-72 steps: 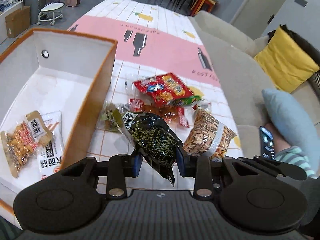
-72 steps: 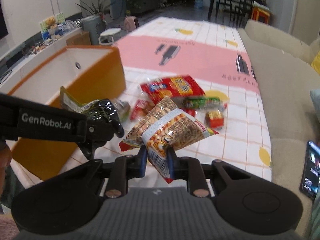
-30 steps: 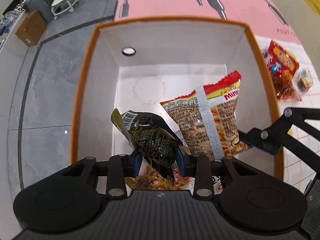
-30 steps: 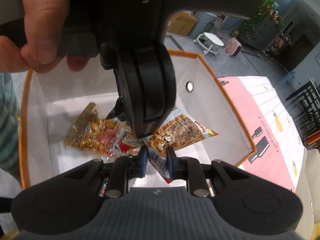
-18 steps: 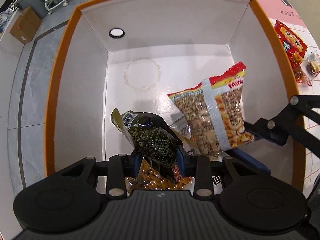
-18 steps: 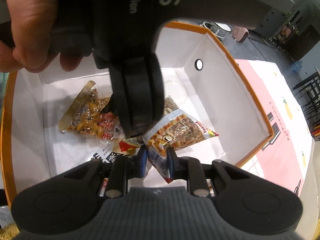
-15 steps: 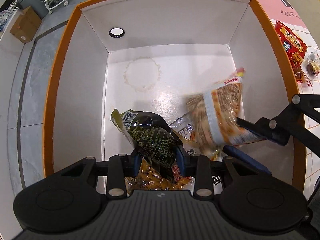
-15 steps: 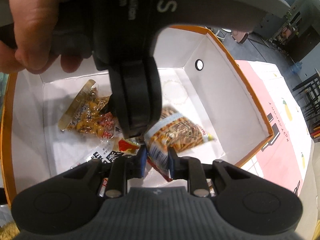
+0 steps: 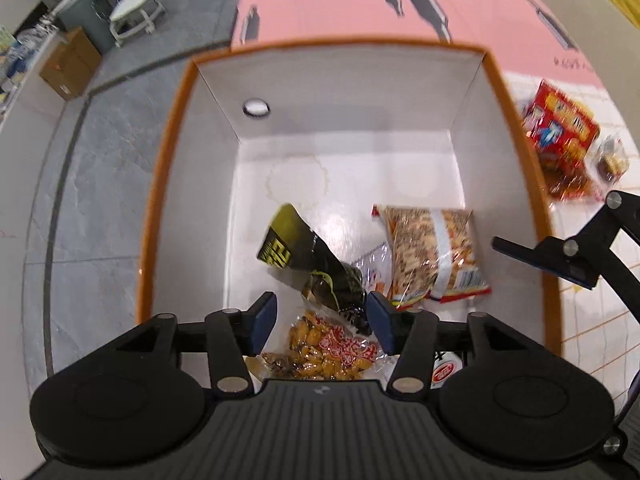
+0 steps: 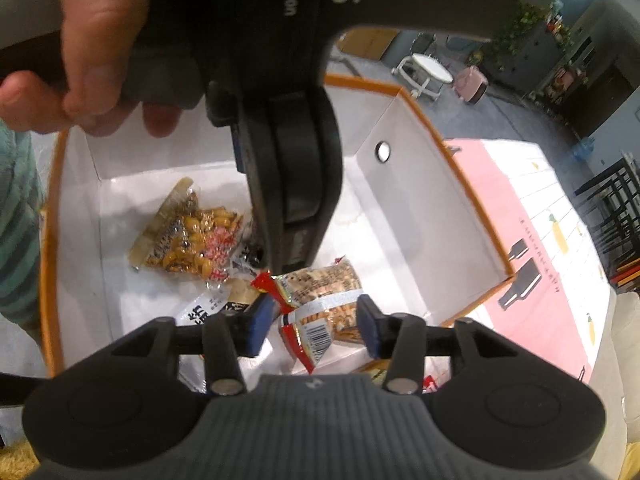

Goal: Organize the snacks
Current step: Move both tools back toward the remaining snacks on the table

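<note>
Left claw: our left gripper point(image 9: 322, 320) has its jaws opening over the white cardboard box with the orange rim point(image 9: 158, 208); the dark green and black foil snack packet point(image 9: 308, 264) lies on the box floor between the blue pads, and no pad presses on it.
Right claw: our right gripper point(image 10: 316, 322) is opening too, and the clear crinkly bag of brown crackers with a white band and red ends point(image 10: 320, 300) sits loose between its pads, inside the box.
Where the rest are: an orange nut packet point(image 10: 192, 240) is already in the box; a red printed snack bag point(image 9: 560, 128) and a small clear-wrapped snack point(image 9: 612, 160) wait on the pink and white checked tablecloth point(image 9: 360, 8), just beside the box.
Risk, snagging: we judge that a pad could catch a crimped bag edge as we lift out and drag it back over the rim.
Risk, collision: both tools crowd one box, so we may knock them together or tip a wall.
Risk, crushing: further drops could land on the crackers.
</note>
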Demonstrator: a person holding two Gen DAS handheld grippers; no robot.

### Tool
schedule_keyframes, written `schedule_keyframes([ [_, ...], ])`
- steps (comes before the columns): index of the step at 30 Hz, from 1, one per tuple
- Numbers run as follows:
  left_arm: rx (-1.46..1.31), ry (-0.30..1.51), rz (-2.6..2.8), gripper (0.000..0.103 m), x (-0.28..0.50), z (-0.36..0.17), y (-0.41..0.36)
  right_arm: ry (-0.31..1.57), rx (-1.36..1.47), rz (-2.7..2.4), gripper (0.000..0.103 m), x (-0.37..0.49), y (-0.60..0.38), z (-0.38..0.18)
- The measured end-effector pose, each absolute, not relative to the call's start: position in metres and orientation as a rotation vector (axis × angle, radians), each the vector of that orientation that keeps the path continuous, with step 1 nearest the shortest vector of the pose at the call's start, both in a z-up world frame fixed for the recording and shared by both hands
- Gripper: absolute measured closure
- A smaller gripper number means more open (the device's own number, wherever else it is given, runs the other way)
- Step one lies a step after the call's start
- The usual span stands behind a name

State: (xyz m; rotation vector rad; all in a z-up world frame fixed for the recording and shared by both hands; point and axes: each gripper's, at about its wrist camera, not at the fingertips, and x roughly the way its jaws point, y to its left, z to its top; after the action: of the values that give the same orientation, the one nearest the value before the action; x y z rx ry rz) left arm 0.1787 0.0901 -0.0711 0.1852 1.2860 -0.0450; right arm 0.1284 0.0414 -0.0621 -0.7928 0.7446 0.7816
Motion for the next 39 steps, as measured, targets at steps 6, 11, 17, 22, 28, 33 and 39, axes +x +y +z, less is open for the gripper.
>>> schedule_keyframes([
  [6, 0.138, 1.167, -0.044, 0.035, 0.16, -0.035, 0.084, 0.648, -0.688, 0.731, 0.046, 0.121, 0.016, -0.044],
  [11, 0.109, 1.06, -0.052, 0.034, 0.144, -0.01, 0.072, 0.57, -0.513, 0.671, 0.038, 0.111, -0.022, -0.021],
  [17, 0.095, 0.937, -0.085, 0.033, 0.124, 0.01, 0.047, 0.488, -0.354, 0.564, 0.036, 0.093, -0.079, -0.01],
  [22, 0.129, 0.878, -0.178, 0.033, 0.109, 0.009, 0.011, 0.483, -0.247, 0.454, 0.031, 0.081, -0.131, -0.02],
  [28, 0.13, 0.897, -0.279, 0.033, 0.102, -0.008, -0.036, 0.561, -0.196, 0.332, 0.029, 0.079, -0.173, -0.046],
  [33, 0.072, 0.942, -0.305, 0.033, 0.099, -0.028, -0.062, 0.627, -0.178, 0.277, 0.029, 0.082, -0.194, -0.071],
  [39, 0.012, 0.972, -0.274, 0.033, 0.097, -0.053, -0.077, 0.704, -0.176, 0.263, 0.029, 0.095, -0.208, -0.097],
])
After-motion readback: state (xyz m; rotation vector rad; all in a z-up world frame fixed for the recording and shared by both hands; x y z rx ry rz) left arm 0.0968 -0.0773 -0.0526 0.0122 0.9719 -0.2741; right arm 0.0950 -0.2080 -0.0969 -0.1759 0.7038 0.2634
